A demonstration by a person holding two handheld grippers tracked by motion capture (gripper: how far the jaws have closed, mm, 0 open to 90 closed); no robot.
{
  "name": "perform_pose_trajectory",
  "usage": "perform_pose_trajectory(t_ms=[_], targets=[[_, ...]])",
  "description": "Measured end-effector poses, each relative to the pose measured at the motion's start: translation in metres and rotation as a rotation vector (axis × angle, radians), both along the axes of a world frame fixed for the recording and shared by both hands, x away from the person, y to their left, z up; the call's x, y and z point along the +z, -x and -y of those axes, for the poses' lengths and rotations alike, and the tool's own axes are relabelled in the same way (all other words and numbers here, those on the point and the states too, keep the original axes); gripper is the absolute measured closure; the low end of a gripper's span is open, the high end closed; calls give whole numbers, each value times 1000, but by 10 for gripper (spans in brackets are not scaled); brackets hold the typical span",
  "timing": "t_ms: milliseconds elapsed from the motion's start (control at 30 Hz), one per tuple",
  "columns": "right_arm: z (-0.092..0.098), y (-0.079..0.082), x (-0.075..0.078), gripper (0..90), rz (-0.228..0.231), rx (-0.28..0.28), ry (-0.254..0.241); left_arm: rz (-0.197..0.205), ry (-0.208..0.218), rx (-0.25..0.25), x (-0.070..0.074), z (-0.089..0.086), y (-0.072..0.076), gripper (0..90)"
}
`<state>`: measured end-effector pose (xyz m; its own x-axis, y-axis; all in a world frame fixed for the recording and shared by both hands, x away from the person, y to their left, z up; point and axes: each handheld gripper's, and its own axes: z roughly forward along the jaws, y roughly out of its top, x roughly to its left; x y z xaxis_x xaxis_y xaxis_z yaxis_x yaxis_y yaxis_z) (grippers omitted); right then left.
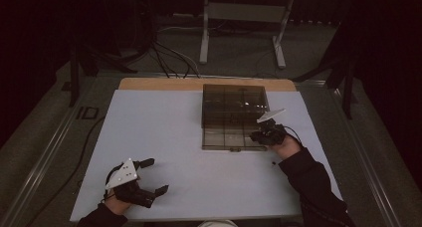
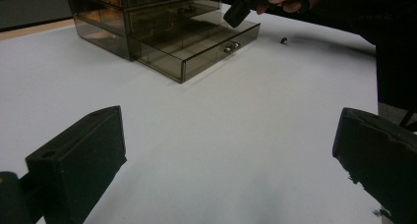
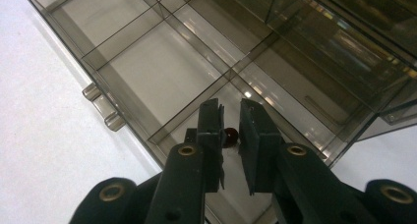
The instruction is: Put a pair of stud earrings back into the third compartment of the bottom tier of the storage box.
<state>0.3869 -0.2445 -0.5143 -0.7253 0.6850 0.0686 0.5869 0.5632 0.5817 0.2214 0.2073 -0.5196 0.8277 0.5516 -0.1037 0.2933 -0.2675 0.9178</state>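
A smoky clear drawer cabinet (image 1: 234, 100) stands at the middle back of the white table (image 1: 164, 137). Its bottom drawer (image 1: 219, 140) is pulled out, split into several compartments (image 3: 162, 71). My right gripper (image 3: 230, 106) hangs over the drawer's front right compartment, shut on a small dark-red bead (image 3: 231, 134); in the high view the right gripper (image 1: 258, 136) is at the drawer's right front corner. A second small dark bead (image 1: 274, 163) lies on the table beside the right hand. My left gripper (image 1: 155, 176) rests at the front left, open and holding nothing, its jaws wide apart in the left gripper view.
The drawer's handle (image 3: 103, 108) points toward the table's front. A metal stand (image 1: 244, 18) and cables (image 1: 169, 57) are on the floor behind the table. A cable (image 1: 84, 152) runs along the table's left edge.
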Motion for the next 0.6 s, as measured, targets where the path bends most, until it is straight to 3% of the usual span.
perform_pose_trajectory(t_ms=[100, 233, 333, 433, 467, 600], targets=[[-1, 0, 1, 755, 2, 1, -2, 0, -1, -1, 0, 0, 0, 8], [-1, 1, 4, 557, 15, 2, -14, 0, -1, -1, 0, 0, 0, 8], [1, 2, 8, 439, 17, -6, -40, -1, 0, -1, 0, 0, 0, 7], [2, 5, 11, 384, 25, -7, -53, -2, 7, -2, 0, 0, 0, 7], [4, 9, 15, 297, 18, -11, -74, -2, 7, -1, 0, 0, 0, 7], [8, 16, 21, 149, 27, -29, -93, -2, 1, -5, 0, 0, 0, 7]])
